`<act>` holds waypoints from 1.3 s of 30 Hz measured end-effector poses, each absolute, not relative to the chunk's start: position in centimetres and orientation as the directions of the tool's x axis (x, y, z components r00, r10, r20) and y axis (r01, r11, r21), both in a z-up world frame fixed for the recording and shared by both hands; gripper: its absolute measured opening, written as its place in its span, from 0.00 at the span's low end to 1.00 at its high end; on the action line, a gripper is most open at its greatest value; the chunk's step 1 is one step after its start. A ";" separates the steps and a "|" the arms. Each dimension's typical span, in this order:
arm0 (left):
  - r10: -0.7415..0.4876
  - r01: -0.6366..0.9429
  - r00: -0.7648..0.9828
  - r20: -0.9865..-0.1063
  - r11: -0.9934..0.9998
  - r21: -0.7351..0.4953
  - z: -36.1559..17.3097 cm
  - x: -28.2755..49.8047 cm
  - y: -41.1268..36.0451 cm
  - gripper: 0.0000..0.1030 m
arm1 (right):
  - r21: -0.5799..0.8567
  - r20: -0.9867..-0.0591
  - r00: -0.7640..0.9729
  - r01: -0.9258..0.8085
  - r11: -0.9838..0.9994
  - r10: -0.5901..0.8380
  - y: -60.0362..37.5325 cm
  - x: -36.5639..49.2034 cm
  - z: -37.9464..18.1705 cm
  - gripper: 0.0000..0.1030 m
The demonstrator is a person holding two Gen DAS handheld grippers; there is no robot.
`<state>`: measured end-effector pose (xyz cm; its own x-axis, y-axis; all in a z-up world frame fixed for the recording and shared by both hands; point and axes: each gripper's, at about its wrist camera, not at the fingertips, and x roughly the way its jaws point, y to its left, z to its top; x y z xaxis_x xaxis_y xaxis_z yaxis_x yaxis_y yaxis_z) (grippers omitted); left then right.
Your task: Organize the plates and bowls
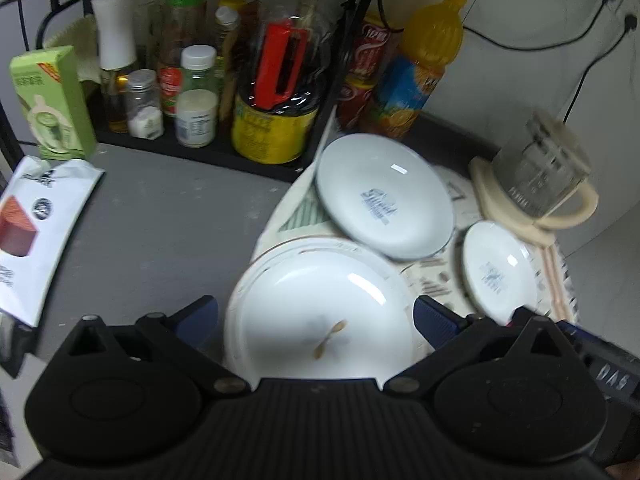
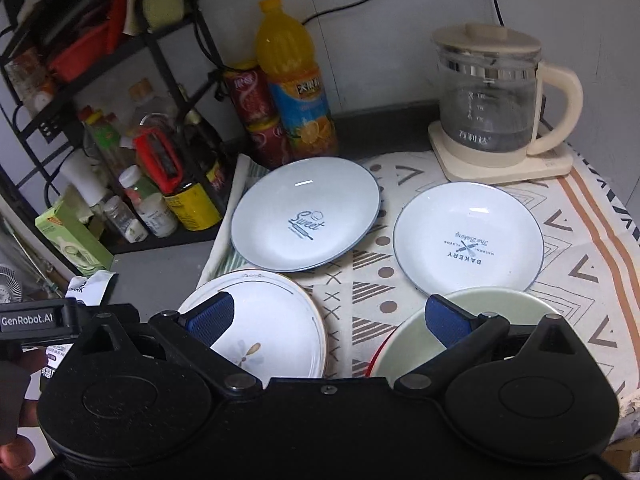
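The left gripper (image 1: 316, 314) hangs with its blue pads spread wide to either side of a white round plate with a small flower print (image 1: 320, 316), gripping nothing; its own black body cuts off the plate's near rim. The right gripper (image 2: 332, 320) is likewise spread apart and empty, one pad over the flower plate (image 2: 276, 332), the other over a pale green bowl with a red outer edge (image 2: 472, 308), most of which is hidden behind the gripper. All dishes sit on a patterned cream cloth (image 2: 360, 300) covering the counter's right part. Toward the back lie a pale blue "Sweet" plate (image 2: 306, 220) and a white "Bakery" plate (image 2: 468, 236), apart from each other. A glass kettle with a cream handle (image 2: 492, 100) stands at the cloth's back right corner. The left-wrist view is motion-blurred, so print there is unreadable. Bare grey counter (image 1: 160, 232) lies open to the cloth's left, bounded by a black rack of bottles (image 1: 200, 80).
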<state>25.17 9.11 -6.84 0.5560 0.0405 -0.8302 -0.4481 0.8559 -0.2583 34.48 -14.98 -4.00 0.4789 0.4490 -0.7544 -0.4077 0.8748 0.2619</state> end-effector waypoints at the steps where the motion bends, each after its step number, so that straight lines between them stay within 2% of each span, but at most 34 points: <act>1: 0.042 -0.452 0.550 -0.834 0.855 -0.255 -7.0 25.7 9.1 1.00 | 0.253 -0.753 0.479 -0.423 0.870 0.452 -14.8 34.7 -4.0 0.98; 5: 0.026 -0.475 0.547 -0.837 0.833 -0.284 -7.6 27.6 9.4 1.00 | 0.279 -0.758 0.450 -0.430 0.859 0.471 -14.2 36.6 -4.3 0.91; 9: 0.069 -0.498 0.538 -0.840 0.830 -0.251 -8.1 29.4 9.7 0.99 | 0.311 -0.768 0.420 -0.416 0.855 0.484 -13.6 38.7 -4.8 0.81; 12: 0.060 -0.506 0.538 -0.841 0.821 -0.265 -8.7 30.6 10.2 0.98 | 0.331 -0.783 0.390 -0.400 0.855 0.485 -13.1 40.4 -5.5 0.71; 18: 0.029 -0.520 0.527 -0.849 0.801 -0.295 -10.5 33.2 11.1 0.95 | 0.369 -0.816 0.332 -0.332 0.868 0.474 -12.0 43.6 -7.4 0.58; 23: 0.002 -0.531 0.518 -0.855 0.785 -0.319 -12.3 35.1 11.6 0.90 | 0.376 -0.839 0.301 -0.282 0.883 0.453 -11.4 46.1 -9.0 0.57; 26: -0.009 -0.541 0.511 -0.859 0.773 -0.330 -13.6 36.2 12.0 0.82 | 0.399 -0.845 0.268 -0.260 0.879 0.463 -11.0 47.3 -10.0 0.57; 27: -0.013 -0.544 0.506 -0.862 0.771 -0.331 -14.1 36.6 12.1 0.74 | 0.402 -0.849 0.257 -0.255 0.879 0.463 -10.7 47.8 -10.3 0.57; 30: -0.040 -0.559 0.477 -0.878 0.757 -0.338 -15.7 37.9 12.6 0.58 | 0.408 -0.864 0.217 -0.225 0.885 0.454 -9.9 49.1 -11.7 0.56; 37: -0.062 -0.592 0.446 -0.893 0.728 -0.347 -18.0 39.8 13.5 0.41 | 0.420 -0.888 0.146 -0.124 0.899 0.435 -9.2 51.3 -14.6 0.55; 39: -0.064 -0.599 0.437 -0.897 0.723 -0.344 -18.5 40.3 13.7 0.30 | 0.416 -0.893 0.142 -0.105 0.903 0.428 -9.3 51.7 -15.2 0.51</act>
